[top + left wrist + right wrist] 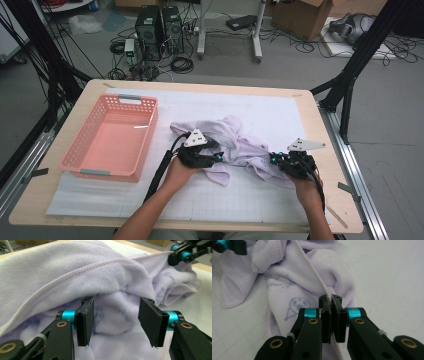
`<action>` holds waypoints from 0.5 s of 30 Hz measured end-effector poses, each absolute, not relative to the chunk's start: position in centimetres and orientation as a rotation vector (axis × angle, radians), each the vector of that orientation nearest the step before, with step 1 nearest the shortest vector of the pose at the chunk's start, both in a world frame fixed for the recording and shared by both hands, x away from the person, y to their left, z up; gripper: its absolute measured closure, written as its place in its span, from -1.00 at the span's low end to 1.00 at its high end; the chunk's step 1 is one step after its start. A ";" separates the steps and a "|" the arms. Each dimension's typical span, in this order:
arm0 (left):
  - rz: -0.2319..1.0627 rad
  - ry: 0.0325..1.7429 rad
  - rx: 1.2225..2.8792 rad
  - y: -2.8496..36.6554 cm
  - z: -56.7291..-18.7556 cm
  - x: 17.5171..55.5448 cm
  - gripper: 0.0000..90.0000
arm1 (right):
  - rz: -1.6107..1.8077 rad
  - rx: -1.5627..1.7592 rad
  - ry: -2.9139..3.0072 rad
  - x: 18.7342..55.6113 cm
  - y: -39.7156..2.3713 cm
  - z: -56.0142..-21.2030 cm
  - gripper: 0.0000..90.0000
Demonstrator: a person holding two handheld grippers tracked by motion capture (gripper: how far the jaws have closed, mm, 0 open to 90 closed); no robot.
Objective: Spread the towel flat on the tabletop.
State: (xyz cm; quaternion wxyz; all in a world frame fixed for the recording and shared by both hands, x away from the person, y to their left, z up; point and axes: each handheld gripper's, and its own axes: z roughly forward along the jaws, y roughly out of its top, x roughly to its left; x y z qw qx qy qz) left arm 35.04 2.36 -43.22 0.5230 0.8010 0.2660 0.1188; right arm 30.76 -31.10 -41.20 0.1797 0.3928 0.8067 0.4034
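Fingers (85,322) of the left gripper (202,156) standing about half open, cloth bulging between them, neither pad pressing yet. Off at nine o'clock on the table (320,125): pink basket (80,147), holding nothing. Lavender towel (235,142) crumpled at the middle of the white gridded mat (280,112), spreading from the left gripper toward three o'clock. Soft, light, limp fleece by the look; likely to sag and drag rather than lift flat, folds prone to slipping out of a shallow bite. Best taken at the stitched hem or a corner, not the puffy middle. At three o'clock, right gripper (282,161) clamped tight on the towel's white stitched edge (312,265), hem running straight up from between the closed fingers (325,315). Printed cartoon face (297,303) just left of that grip.
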 end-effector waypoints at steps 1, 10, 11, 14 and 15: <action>0.282 0.642 1.928 2.1 -43.3 35.2 0.01 | 1.143 1.103 2.286 30.7 -31.1 -41.2 0.93; 0.345 0.823 1.835 1.9 -43.8 37.4 0.80 | 1.143 1.090 2.305 30.0 -31.7 -41.3 0.93; 0.343 0.844 1.815 2.3 -43.7 37.6 0.82 | 1.136 1.098 2.305 29.9 -31.8 -41.3 0.94; 0.380 0.878 1.767 3.3 -43.2 38.0 0.84 | 1.106 1.112 2.322 29.5 -32.3 -41.6 0.95; 0.389 0.883 1.753 3.6 -43.1 38.0 0.84 | 1.090 1.112 2.328 29.3 -32.5 -41.6 0.95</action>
